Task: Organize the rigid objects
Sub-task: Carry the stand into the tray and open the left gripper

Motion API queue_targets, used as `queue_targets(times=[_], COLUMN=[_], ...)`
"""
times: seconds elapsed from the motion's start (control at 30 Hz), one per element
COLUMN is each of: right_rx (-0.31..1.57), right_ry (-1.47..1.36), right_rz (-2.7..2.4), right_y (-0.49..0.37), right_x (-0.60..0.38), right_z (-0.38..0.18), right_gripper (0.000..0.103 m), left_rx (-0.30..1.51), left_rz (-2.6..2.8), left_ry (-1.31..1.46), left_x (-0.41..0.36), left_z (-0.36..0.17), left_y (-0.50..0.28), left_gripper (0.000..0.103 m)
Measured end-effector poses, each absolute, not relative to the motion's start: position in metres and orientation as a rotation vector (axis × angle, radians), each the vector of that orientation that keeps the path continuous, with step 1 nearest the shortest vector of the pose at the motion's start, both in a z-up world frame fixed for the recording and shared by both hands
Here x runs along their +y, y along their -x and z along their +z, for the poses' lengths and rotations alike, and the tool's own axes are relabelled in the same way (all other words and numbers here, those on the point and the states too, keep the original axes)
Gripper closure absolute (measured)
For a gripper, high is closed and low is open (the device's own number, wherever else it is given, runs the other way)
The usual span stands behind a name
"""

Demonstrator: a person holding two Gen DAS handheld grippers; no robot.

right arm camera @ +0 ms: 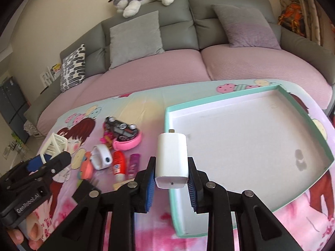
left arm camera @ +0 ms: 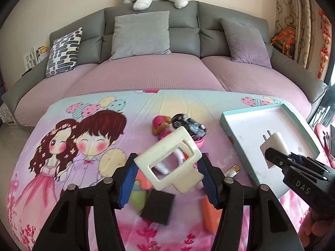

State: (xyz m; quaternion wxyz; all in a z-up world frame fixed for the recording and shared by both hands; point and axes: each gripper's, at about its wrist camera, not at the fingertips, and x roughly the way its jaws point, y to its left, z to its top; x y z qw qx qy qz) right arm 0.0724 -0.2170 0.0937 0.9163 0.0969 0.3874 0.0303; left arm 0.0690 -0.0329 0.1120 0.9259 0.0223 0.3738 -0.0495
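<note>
My left gripper [left arm camera: 168, 160] is shut on a cream plastic frame with a rectangular cut-out [left arm camera: 159, 146], held tilted above the toys on the cartoon-print cloth [left arm camera: 62, 146]. My right gripper [right arm camera: 171, 160] is shut on a white charger plug [right arm camera: 171, 156], prongs pointing away, over the near left corner of the teal-rimmed white tray [right arm camera: 167, 113]. In the left wrist view the right gripper [left arm camera: 270, 153] and the plug [left arm camera: 273, 144] hang over the tray [left arm camera: 251, 125]. In the right wrist view the left gripper [right arm camera: 50, 159] carries the frame [right arm camera: 55, 144] at the far left.
On the cloth lie a black toy car [right arm camera: 121, 126], a pink band [right arm camera: 127, 145], a white round gadget [right arm camera: 101, 156], a red bottle [right arm camera: 119, 163], a purple tube [right arm camera: 134, 164], a doll [left arm camera: 160, 123] and a black block [left arm camera: 158, 207]. A grey sofa [left arm camera: 184, 33] with cushions stands behind.
</note>
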Motion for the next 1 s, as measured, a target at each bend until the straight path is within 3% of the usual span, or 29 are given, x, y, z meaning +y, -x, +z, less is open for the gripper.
queue_targets(times=[0.53, 1.0], right_rx=[0.784, 0.811], right_ry=[-0.220, -0.296], right_rz=[-0.298, -0.371], right_y=[-0.071, -0.066], right_x=[-0.346, -0.378], right_z=[0.084, 0.071], right_gripper=[0.074, 0.074], left_rx=[0.814, 0.869], left_rz=[-0.287, -0.302], left_ry=[-0.076, -0.077], left_x=[-0.175, -0.219], left_z=[0.095, 0.070], left_y=[-0.135, -0.147], left_gripper=[0.043, 0.043])
